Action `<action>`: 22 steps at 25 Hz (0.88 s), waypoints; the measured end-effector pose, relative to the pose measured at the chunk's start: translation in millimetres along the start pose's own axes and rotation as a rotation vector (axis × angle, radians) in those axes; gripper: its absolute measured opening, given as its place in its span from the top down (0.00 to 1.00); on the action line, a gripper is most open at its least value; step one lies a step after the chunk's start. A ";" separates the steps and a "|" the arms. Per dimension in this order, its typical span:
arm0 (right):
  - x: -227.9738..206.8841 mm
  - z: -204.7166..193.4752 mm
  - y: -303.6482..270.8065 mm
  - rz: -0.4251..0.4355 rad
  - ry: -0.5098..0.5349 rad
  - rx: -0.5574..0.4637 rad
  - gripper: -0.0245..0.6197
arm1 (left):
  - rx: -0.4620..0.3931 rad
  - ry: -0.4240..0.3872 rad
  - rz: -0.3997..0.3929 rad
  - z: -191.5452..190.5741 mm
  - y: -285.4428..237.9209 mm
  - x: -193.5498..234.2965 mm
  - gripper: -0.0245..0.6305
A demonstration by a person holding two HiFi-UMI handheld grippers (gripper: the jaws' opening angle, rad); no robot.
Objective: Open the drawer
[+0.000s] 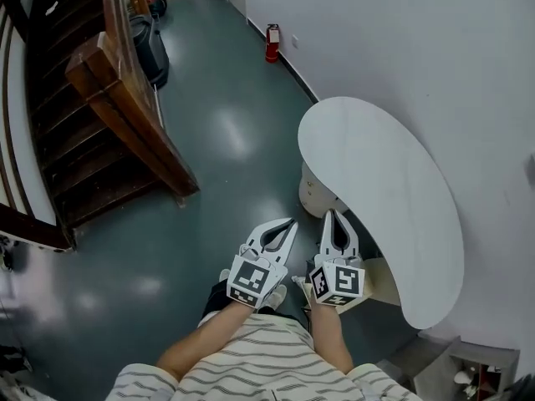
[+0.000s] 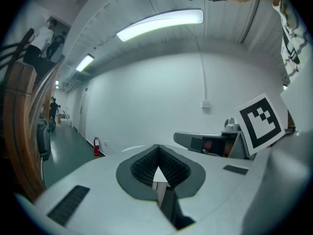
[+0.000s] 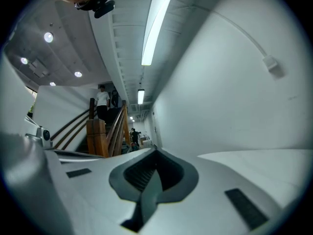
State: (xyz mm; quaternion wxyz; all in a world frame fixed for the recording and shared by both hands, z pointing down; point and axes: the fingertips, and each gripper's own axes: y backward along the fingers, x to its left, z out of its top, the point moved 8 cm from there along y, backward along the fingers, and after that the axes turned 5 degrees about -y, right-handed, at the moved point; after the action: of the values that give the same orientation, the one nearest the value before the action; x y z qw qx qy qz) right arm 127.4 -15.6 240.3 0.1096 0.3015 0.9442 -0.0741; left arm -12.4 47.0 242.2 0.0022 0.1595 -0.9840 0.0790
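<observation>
The left gripper (image 1: 292, 222) and right gripper (image 1: 334, 214) are both clenched on nothing, side by side above a glossy dark-teal floor (image 1: 226, 132). A white wall (image 1: 401, 48) runs along the right, with a wooden staircase (image 1: 100, 115) opposite and a red fire extinguisher (image 1: 272, 43) at the wall's foot. What the dark bin (image 1: 150, 47) holds cannot be told. The drawer sits hidden under the white curved tabletop (image 1: 376, 174); only a cream rounded cabinet (image 1: 314, 192) shows there, just ahead of the right gripper.

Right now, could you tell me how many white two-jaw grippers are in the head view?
2: the left gripper over the dark green floor, the right gripper beside it by the white oval tabletop.
</observation>
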 end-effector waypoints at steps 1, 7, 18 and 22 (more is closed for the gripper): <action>2.3 -3.6 -4.6 -0.004 0.003 0.007 0.94 | 0.007 0.005 -0.003 -2.3 -0.1 5.1 0.96; 21.3 -32.5 -40.6 -0.047 -0.029 0.085 0.94 | 0.042 0.019 -0.024 -15.5 -10.7 54.1 0.96; -30.6 -97.5 -89.9 -0.168 -0.037 0.109 0.94 | 0.076 0.039 -0.066 -94.6 -103.1 96.1 0.96; -49.9 -129.7 -100.3 -0.195 -0.058 0.103 0.94 | 0.077 0.035 -0.087 -128.3 -129.4 100.3 0.96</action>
State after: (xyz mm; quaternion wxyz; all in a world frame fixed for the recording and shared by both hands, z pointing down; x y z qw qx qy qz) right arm 87.2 -97.5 385.5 0.1136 0.2113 0.9604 -0.1416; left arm -69.7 -85.6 391.9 0.0165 0.2008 -0.9722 0.1193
